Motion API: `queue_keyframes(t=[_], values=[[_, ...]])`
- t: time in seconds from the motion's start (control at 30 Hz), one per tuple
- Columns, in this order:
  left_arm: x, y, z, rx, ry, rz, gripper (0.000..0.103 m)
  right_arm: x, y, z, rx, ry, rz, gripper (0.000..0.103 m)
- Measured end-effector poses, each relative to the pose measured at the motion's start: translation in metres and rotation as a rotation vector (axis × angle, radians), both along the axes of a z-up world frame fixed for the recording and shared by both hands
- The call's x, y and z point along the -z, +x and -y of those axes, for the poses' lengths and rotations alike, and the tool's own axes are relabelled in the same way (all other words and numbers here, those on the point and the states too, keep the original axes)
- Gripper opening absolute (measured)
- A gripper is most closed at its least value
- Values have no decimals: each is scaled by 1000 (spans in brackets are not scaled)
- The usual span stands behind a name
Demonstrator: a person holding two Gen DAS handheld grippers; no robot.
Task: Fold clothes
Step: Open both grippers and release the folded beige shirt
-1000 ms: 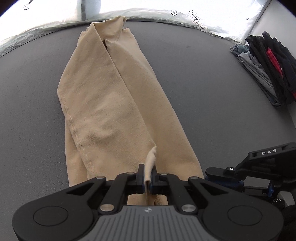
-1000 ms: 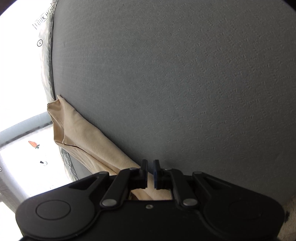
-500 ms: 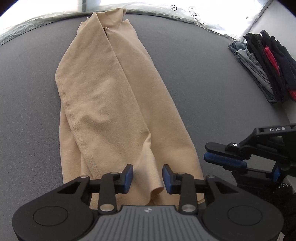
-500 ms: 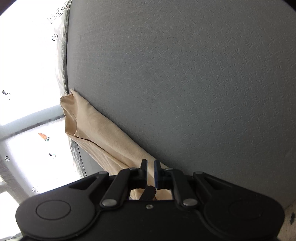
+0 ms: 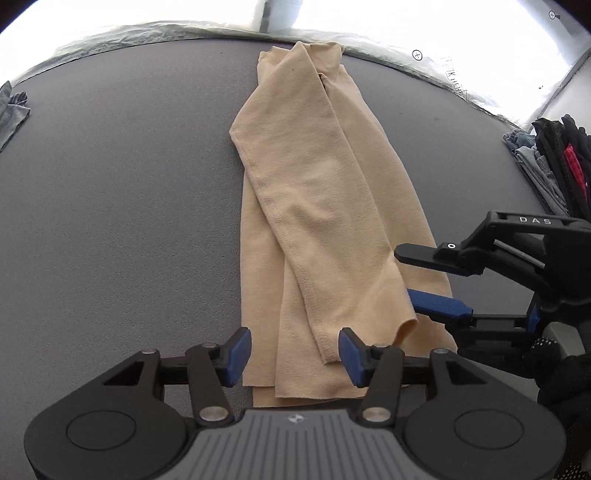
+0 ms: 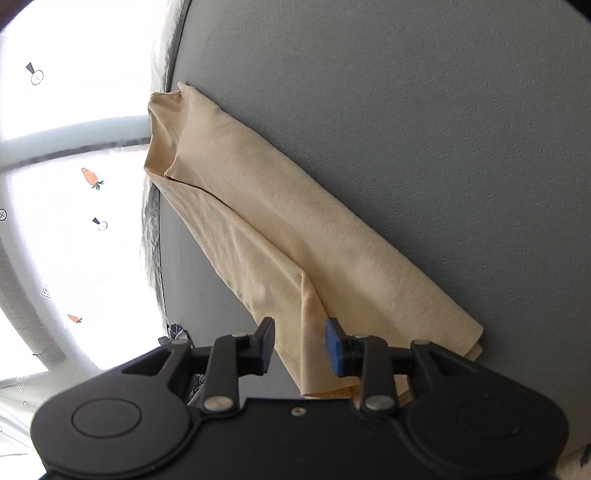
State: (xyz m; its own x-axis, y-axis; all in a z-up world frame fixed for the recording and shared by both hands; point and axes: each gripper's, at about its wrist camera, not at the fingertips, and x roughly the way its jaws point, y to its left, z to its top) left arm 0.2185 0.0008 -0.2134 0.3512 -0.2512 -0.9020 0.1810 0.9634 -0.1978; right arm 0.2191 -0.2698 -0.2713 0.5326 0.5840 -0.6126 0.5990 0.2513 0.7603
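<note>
A beige garment (image 5: 317, 206) lies folded lengthwise into a long strip on the grey table (image 5: 118, 192), running from the near edge to the far edge. My left gripper (image 5: 293, 356) hovers above its near end, jaws opening, blue pads clear of the cloth. In the left wrist view my right gripper (image 5: 430, 278) reaches in from the right over the strip's near right corner. The right wrist view shows the same garment (image 6: 280, 236) slanting across the table, with the right gripper (image 6: 300, 345) above its near end, jaws opening and pressing on nothing.
A pile of dark and red clothes (image 5: 557, 162) sits at the table's right edge. A grey garment (image 5: 11, 110) lies at the far left edge. Crinkled plastic sheeting (image 5: 147, 33) lines the far edge. A gloved hand (image 5: 561, 373) holds the right gripper.
Both grippers have let go of the beige cloth, opened, and drawn back from it. The pinched fold has dropped flat onto the strip.
</note>
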Motion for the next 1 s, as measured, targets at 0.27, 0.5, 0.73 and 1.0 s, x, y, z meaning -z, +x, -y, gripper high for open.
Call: queue_keyframes(t=[0.27,0.5,0.73,1.0], values=[[-2,0,-31,-75,13,0,54,1,6,-18,-62,-126,-42,11],[0,4,-30,-68,-11,-10,54,-16,-13,-9,18,-101,101,2],[1,3,-6,18,-13,-1,54,-29,-46,10,51,-169,136,2],[9,9,8,75,0,-20,55,-9,-67,20,49,-200,-11,6]])
